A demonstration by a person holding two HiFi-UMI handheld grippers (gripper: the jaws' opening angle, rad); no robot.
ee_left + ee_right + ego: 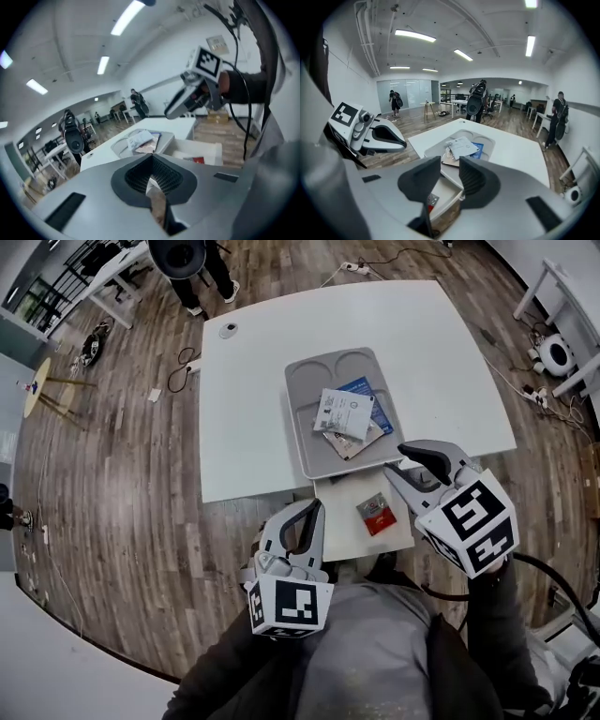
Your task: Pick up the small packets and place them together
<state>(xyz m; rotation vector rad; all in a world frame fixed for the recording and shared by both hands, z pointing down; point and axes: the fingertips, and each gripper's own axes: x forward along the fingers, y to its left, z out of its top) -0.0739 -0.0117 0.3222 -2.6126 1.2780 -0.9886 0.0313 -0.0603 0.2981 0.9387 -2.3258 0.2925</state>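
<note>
Red packet lies just left of the released, empty right tongs, nearer them than the clenched left tongs, short of the tray

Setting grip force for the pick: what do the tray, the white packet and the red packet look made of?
Tray: likely moulded plastic with a matte grey finish, going by the rounded compartments and even colour.
White packet: thin paper or film, creased and printed; can't tell which.
Red packet: probably plastic or foil film, flat and printed; too small to be sure.
</note>
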